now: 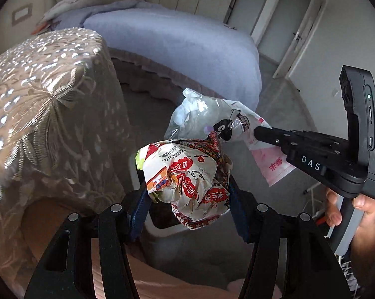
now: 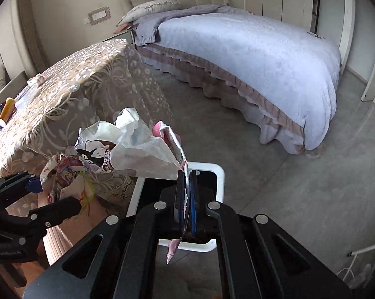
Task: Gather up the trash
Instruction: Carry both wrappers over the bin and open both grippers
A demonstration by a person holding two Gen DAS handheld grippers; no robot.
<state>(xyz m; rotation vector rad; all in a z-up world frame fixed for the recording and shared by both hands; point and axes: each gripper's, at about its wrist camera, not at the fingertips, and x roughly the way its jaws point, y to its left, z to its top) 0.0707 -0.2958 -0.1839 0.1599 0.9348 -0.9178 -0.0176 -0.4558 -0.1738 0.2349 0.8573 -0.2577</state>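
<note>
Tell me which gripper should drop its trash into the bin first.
Right, probably. The right gripper, pinching the clear plastic bag, hangs directly over the white bin. The left gripper, clamping the crumpled wrapper, also looks close above it.

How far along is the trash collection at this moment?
Done: two pieces are picked up. In hand: the left gripper is shut on a crumpled red-and-white wrapper, the right gripper on a clear plastic bag, both above the white bin. Left: dropping them in, plus whatever on the table counts as trash, such as the orange bottle.
</note>
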